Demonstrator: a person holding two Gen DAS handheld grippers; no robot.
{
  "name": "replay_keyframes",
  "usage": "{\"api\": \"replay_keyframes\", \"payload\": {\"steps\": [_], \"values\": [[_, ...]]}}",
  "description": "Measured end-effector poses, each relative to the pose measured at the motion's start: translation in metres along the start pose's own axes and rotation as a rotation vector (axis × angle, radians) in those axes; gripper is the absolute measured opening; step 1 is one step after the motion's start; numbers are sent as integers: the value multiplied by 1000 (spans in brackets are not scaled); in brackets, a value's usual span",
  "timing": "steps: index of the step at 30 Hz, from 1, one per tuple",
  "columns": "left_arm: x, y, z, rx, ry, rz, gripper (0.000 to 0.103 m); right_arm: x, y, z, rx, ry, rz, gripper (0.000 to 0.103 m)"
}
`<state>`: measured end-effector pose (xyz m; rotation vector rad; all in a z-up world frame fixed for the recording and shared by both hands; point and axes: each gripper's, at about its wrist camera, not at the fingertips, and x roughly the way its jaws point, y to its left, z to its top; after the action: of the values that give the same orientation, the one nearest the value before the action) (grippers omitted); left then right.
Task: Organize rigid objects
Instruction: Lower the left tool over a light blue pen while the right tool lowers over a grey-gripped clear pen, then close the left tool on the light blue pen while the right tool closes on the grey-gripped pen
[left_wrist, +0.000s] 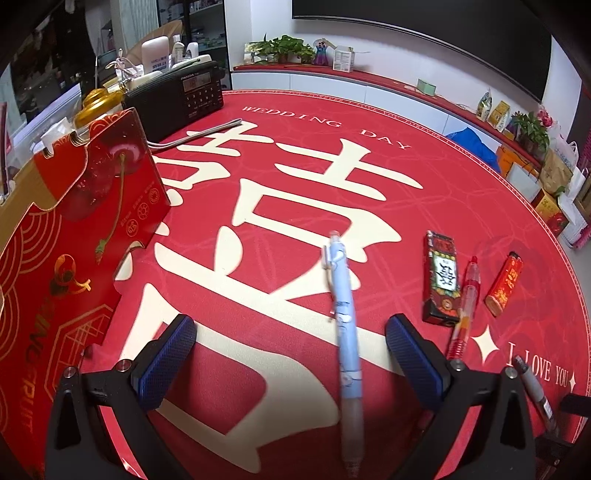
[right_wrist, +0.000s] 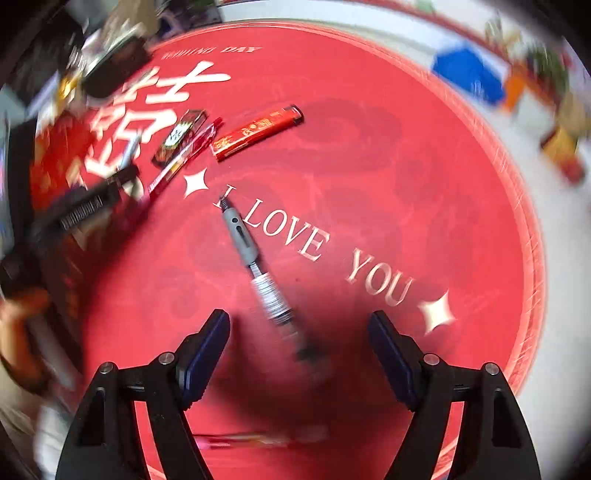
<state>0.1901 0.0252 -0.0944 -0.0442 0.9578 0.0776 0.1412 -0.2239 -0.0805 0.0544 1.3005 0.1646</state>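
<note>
- Left wrist view, sharp: left gripper (left_wrist: 290, 341) jaws apart, blue pen (left_wrist: 343, 325) lying between them on the red worktop (left_wrist: 295, 110), untouched; red box (left_wrist: 74, 229) at left, radio (left_wrist: 177, 96) behind.
- Right wrist view, blurred: right gripper (right_wrist: 299, 338) jaws apart over grey pen (right_wrist: 258, 266); lighter (right_wrist: 258, 131) well beyond.

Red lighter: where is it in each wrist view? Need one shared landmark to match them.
Left wrist: the red lighter lies at far right, right of the red pen.
Right wrist: the lighter sits upper centre-left, lying slantwise.
Shared landmark: the "I LOVE YOU" lettering on the red mat.
</note>
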Motion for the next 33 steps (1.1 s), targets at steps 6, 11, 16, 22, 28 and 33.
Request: {"api": "replay_keyframes", "payload": {"steps": [6, 11, 16, 22, 28, 33], "values": [[1, -10, 1, 0, 2, 0, 103, 4, 18, 8, -141, -66, -33, 73], [0, -9, -1, 10, -8, -7, 103, 16, 58, 14, -369, -56, -56, 72], [2, -10, 1, -6, -8, 5, 103, 17, 49, 11, -373, -51, -11, 72], [3, -14, 2, 18, -3, -14, 101, 7, 57, 1, -417, -60, -1, 27], [-9, -31, 4, 119, 11, -89, 14, 3, 74, -10, -451, -93, -44, 11], [-21, -15, -4, 30, 60, -188, 13, -20, 66, -24, -356, -165, 18, 11]]}}
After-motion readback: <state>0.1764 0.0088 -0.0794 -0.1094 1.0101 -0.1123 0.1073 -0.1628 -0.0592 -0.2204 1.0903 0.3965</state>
